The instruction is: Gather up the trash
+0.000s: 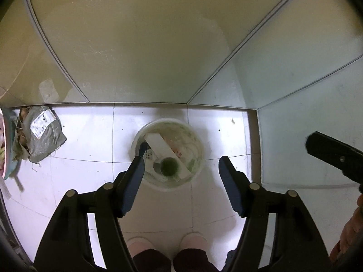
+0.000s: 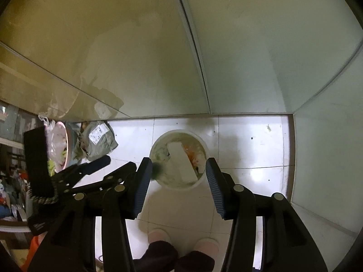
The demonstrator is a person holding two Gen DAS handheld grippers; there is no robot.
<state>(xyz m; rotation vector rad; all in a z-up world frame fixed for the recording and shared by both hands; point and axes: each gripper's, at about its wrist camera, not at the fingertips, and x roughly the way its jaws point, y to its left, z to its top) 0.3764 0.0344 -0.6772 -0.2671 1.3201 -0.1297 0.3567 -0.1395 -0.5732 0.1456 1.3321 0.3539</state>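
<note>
A white round bucket stands on the white tiled floor, close to the wall. Inside it lie a long white flat box, a dark green round piece and some wrappers. My left gripper hangs over the bucket, pointing steeply down, open with nothing between its fingers. My right gripper is also above the bucket, jaws apart and empty. Each gripper shows in the other's view: the right gripper at the right edge, the left gripper at the left.
A crumpled grey parcel bag with a white label lies left of the bucket. Beside it is a pink-rimmed basin holding a plastic bag. Pale wall panels meet in a corner at the right. A person's pink slippers stand below.
</note>
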